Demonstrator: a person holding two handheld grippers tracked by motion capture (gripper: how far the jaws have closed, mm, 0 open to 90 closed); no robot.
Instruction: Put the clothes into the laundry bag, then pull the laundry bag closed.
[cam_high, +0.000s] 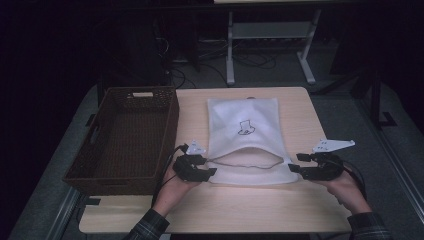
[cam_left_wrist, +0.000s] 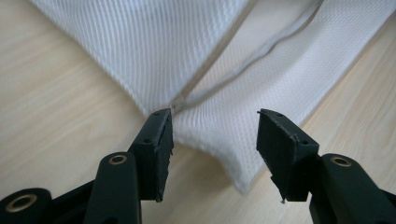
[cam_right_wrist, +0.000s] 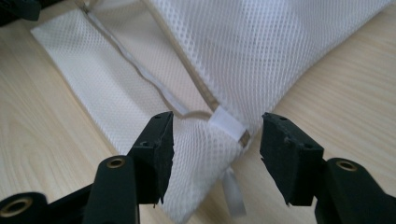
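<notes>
Positioning both claws at the near corners of the white mesh bag (cam_high: 247, 135), lying flat on the wooden surface (cam_high: 215, 207) just right of the brown wicker basket (cam_high: 125, 137), mouth unzipped and facing the person.

Left claw (cam_high: 206, 172): standing wide, holding nothing, straddling the near left corner where the zipper (cam_left_wrist: 243, 60) ends. Right claw (cam_high: 295, 163): likewise wide and empty, straddling the near right corner, with the zipper end tab (cam_right_wrist: 227, 125) sitting between the jaws.

Recommended handling for the pinch, by judgement:
- Lowering each claw until the lower jaw is sliding under the mesh, not just pressing on top of it.
- Catching the stitched hem beside the zipper rather than single-layer mesh, judged likelier to slip or snag.
- Deciding whether one layer or both are being taken; taking the top layer alone would be opening the mouth wider.
- Closing both sides together and lifting evenly, avoiding skewing the bag.
- Keeping the cables clear of the basket rim.
</notes>
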